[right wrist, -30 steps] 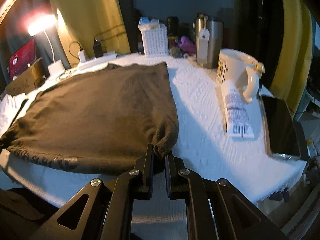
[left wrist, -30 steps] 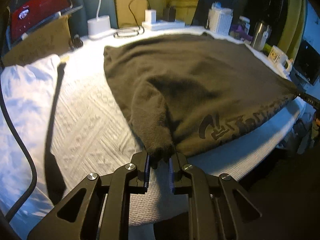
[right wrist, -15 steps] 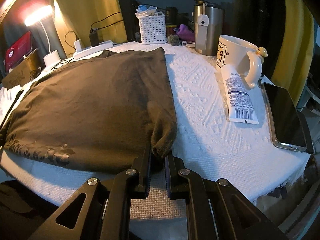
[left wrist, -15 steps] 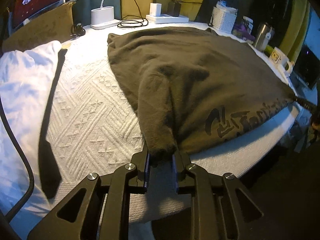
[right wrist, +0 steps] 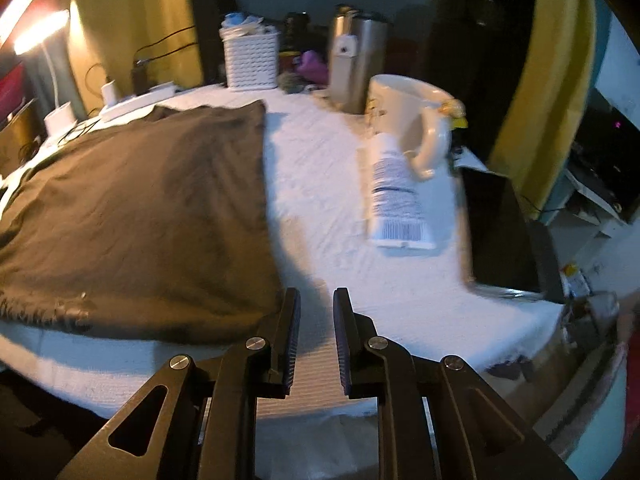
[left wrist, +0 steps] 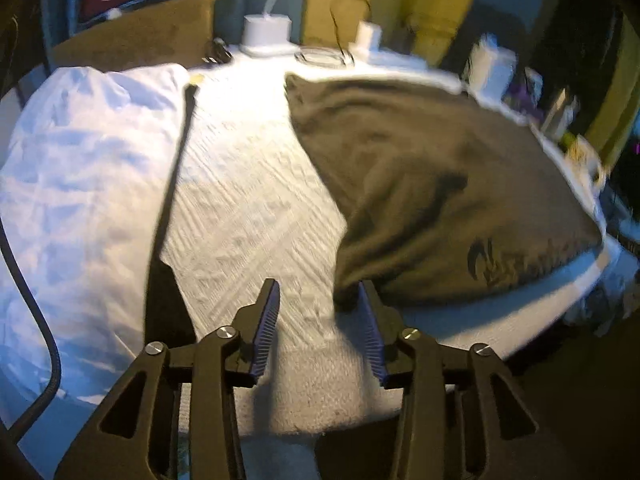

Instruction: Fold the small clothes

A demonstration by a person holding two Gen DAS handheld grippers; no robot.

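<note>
Both grippers — left [left wrist: 318, 312], right [right wrist: 316, 320] — have released the brown shirt [left wrist: 440, 184], fingers opening empty; smooth it at the surface's near edge before refolding.

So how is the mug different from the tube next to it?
The mug stands upright; the tube lies flat on the white cloth. The mug is round, with a handle; the tube is flat, with small print and a barcode. Both are whitish, and they look to be touching.
</note>
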